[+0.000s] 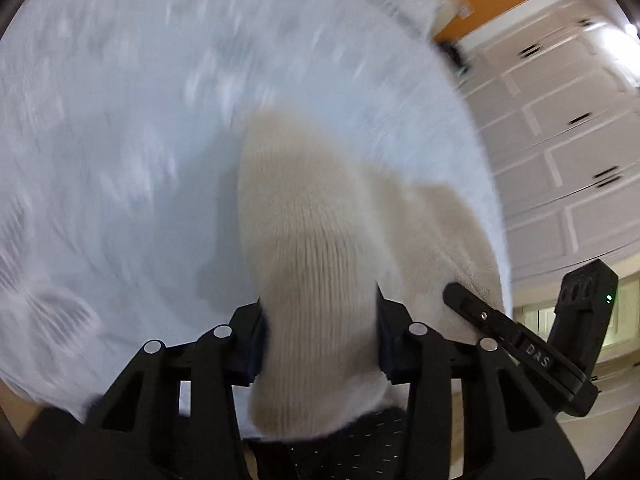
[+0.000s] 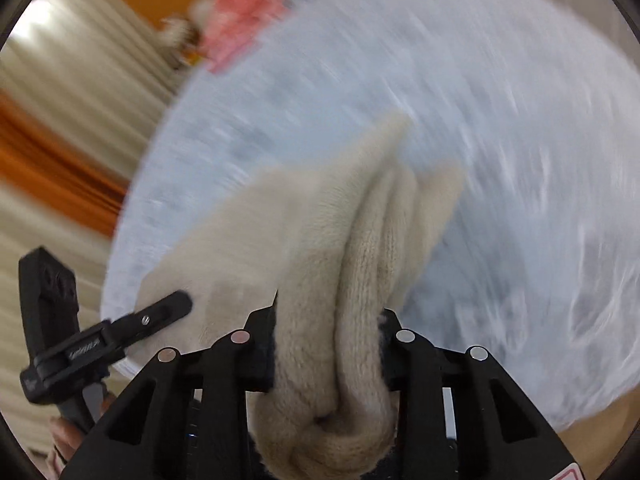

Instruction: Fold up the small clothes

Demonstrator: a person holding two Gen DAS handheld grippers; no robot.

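Both the left gripper and right gripper have fingers pinching the cream knit garment at centre frame. Keep both pinches firm and level (frames are blurred), laying it flat on the pale blue cloth.

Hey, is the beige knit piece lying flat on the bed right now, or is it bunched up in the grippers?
Bunched and gripped. The beige knit piece is gathered in thick folds between the right gripper, and the left gripper clamps another part.
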